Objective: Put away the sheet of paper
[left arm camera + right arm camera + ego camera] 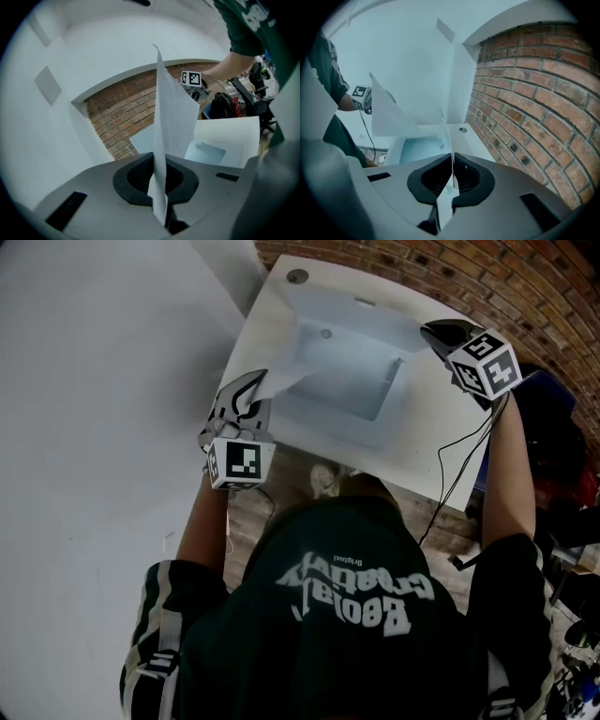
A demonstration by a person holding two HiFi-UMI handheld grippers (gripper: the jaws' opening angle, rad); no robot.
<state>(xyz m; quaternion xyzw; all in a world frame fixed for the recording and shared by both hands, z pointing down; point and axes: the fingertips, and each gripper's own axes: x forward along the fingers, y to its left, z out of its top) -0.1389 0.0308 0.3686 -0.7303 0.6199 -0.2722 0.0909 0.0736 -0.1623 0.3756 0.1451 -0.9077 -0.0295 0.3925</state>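
**Head view, with both gripper views.** I hold the sheet of paper (342,381) in the air over the white table (272,324), which stands against the brick wall (525,287). The sheet's long axis runs from my left gripper (255,388) to my right gripper (436,334). In the head view that is from lower left to upper right, across the table. The sheet is not flat. It sags between the two grips into a shallow trough, and in each gripper view the pinched end stands on edge, nearly upright.

**Left gripper.** The jaws are closed down to the thickness of the paper, with the pads pressing on one end of the sheet. A corner of paper pokes out behind the pads, toward the camera.

**Right gripper.** The jaws are closed in the same way, with the pads clamped on the opposite end. A narrow strip of paper shows behind them.

**Hard to read.**
- The paper is white on a white table, so I cannot trace the sheet's far edge in the head view.
- I cannot tell whether the lowest part of the sag touches the tabletop.
- The part of each end that lies inside the pads is hidden.
- The person's right arm crosses the table's right corner.
- The dark things on the floor at the right are too murky for me to name.
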